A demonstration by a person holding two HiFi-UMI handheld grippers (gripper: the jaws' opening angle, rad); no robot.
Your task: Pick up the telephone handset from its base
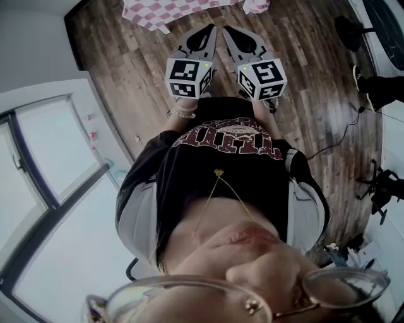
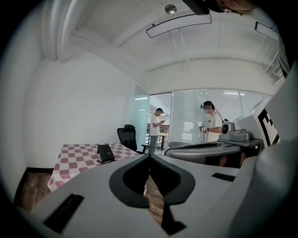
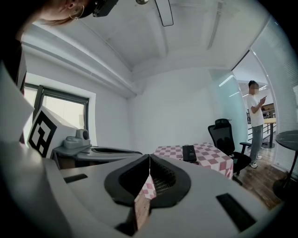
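A black telephone (image 2: 105,153) stands tilted on a table with a pink-and-white checked cloth (image 2: 77,162), some way ahead of both grippers. It is too small to tell the handset from the base. The right gripper view shows the same telephone (image 3: 189,153) on the cloth (image 3: 212,157). My left gripper (image 2: 149,156) is shut with nothing between its jaws. My right gripper (image 3: 149,156) is shut and empty too. In the head view both grippers (image 1: 209,29) (image 1: 228,30) are held side by side at waist height, pointing at the cloth's edge (image 1: 164,11).
A black office chair (image 2: 127,136) (image 3: 224,135) stands past the table. Two people (image 2: 157,129) (image 2: 212,123) stand by a glass wall beyond. A dark round table (image 3: 286,137) is at the right. Wooden floor (image 1: 126,63) lies between me and the table; cables and a stand (image 1: 379,186) lie to the right.
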